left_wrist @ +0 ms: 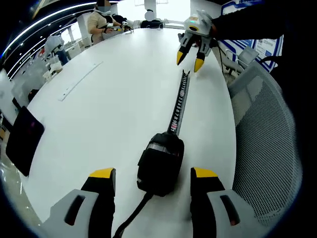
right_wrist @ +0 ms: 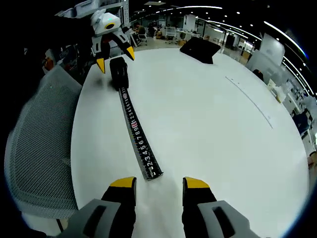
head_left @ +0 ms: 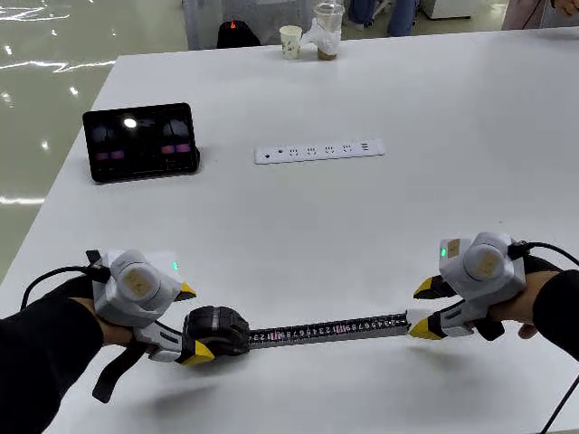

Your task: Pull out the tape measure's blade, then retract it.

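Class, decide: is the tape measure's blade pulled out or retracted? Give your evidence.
Pulled out. The numbered blade lies flat on the table, stretching from the black case to just short of the open right gripper.

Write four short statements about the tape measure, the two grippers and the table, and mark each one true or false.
1. The blade lies pulled out along the table. True.
2. The right gripper is clamped on the blade's tip. False: its jaws stand open, and the tip lies just ahead of them.
3. The case sits between the open jaws of the left gripper. True.
4. The power strip lies across the blade. False: it lies farther up the table, well apart from it.
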